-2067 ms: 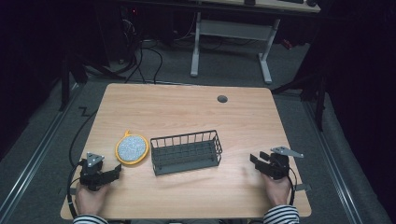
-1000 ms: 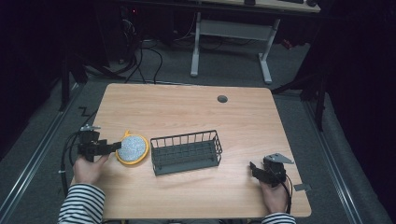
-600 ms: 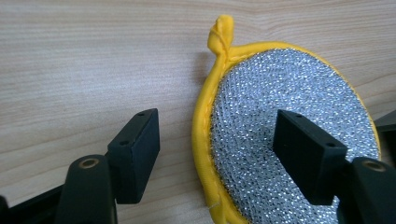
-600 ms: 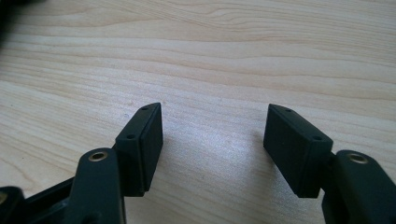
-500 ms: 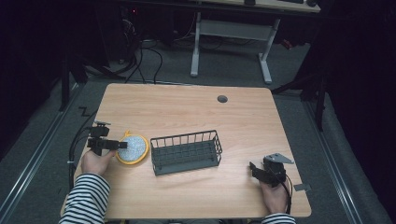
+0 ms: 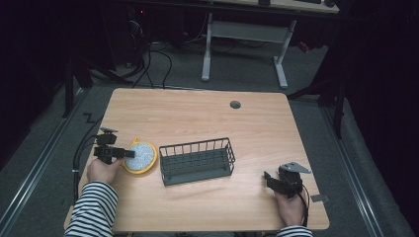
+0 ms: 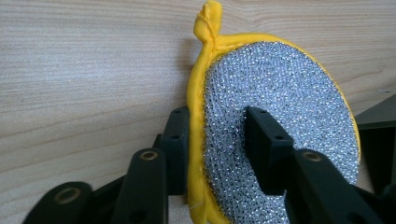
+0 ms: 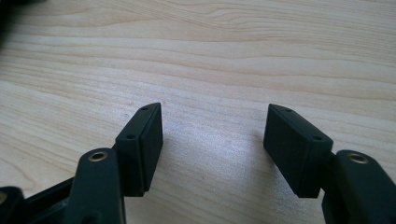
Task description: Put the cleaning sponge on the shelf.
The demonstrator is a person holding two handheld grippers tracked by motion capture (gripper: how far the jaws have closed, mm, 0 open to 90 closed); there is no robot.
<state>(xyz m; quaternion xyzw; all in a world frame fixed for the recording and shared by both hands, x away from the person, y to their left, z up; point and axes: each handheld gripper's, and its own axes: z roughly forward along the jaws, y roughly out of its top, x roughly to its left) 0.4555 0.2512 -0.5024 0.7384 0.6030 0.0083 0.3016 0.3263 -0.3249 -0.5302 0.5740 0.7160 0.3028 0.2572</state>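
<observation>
A round scouring pad (image 6: 142, 157) with a yellow rim and silver mesh face lies on the wooden table (image 6: 197, 118), just left of a dark wire basket (image 6: 196, 147). My left gripper (image 6: 130, 153) reaches in from the pad's left edge. In the left gripper view the pad (image 7: 289, 93) sits between the jaws, one against the yellow rim and the other on the mesh, so the left gripper (image 7: 217, 123) is shut on it. My right gripper (image 6: 267, 177) rests at the table's front right. Its jaws (image 8: 212, 135) stand wide apart over bare wood.
The basket holds nothing and stands in the middle front of the table. A round cable hole (image 6: 235, 104) sits near the far edge. A cable (image 6: 81, 153) hangs off the left edge. Another desk's white legs (image 6: 207, 49) stand beyond the table.
My left gripper moved from the front left corner up and right to the pad and closed on its edge. The right gripper shifted slightly toward the front edge, then stayed still.
</observation>
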